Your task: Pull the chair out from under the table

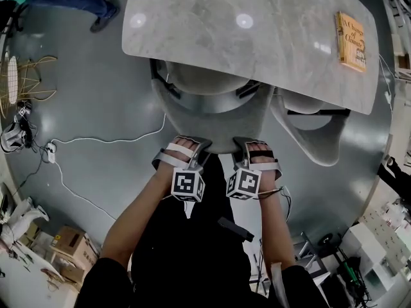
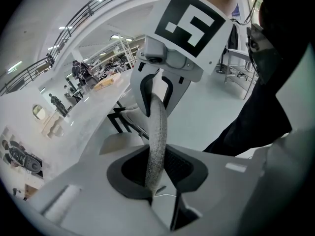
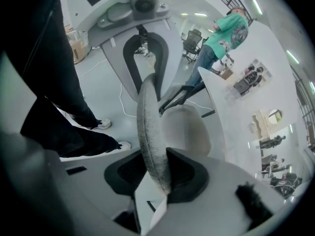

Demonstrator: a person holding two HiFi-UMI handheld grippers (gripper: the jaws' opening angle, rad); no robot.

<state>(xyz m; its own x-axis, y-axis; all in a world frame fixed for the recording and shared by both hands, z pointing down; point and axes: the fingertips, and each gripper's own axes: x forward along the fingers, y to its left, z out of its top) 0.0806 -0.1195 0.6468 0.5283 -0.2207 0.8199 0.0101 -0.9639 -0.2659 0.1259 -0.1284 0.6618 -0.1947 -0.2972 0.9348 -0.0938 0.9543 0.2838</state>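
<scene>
Chair (image 1: 212, 124) is seen pushed in under the table (image 1: 257, 37), with mostly its round back sticking out. The thin top edge (image 2: 156, 132) of the back is pinched by the left gripper (image 1: 185, 147) and by the right gripper (image 1: 255, 149), side by side. The chair is judged heavy and stiff, but soft and fuzzy outside, so a tight hold there is needed.

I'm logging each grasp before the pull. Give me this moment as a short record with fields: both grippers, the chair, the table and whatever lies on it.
left gripper: closed on the top rim of the chair back, left part
right gripper: closed on the same rim, further right
chair: seat tucked under the table
table: pale marble top
book: flat near the table's right end
second chair: to the right, also tucked under
</scene>
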